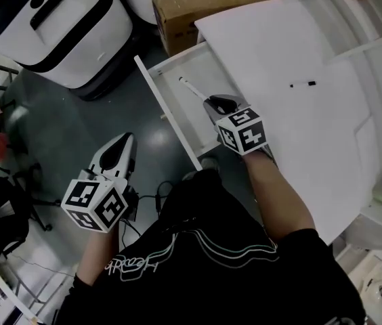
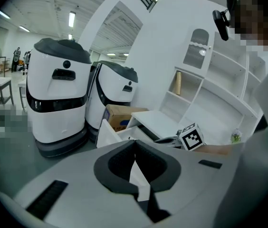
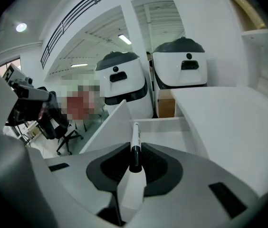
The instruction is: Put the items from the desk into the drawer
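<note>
Over the white drawer [image 1: 167,110], my right tongs [image 1: 219,104] pinch a slim white marker [image 1: 192,89], likely light and slick, at its black end; left tongs [image 1: 116,152] clenched empty.

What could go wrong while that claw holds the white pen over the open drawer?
1. The right gripper pinches the white pen with a black cap only at the black end, so most of it sticks out; it might swivel or slip free.
2. The pen's tip hangs not far from the open white drawer's front wall; released early, it might drop onto the grey floor.
3. The small black pen on the white desk could be forgotten.
</note>
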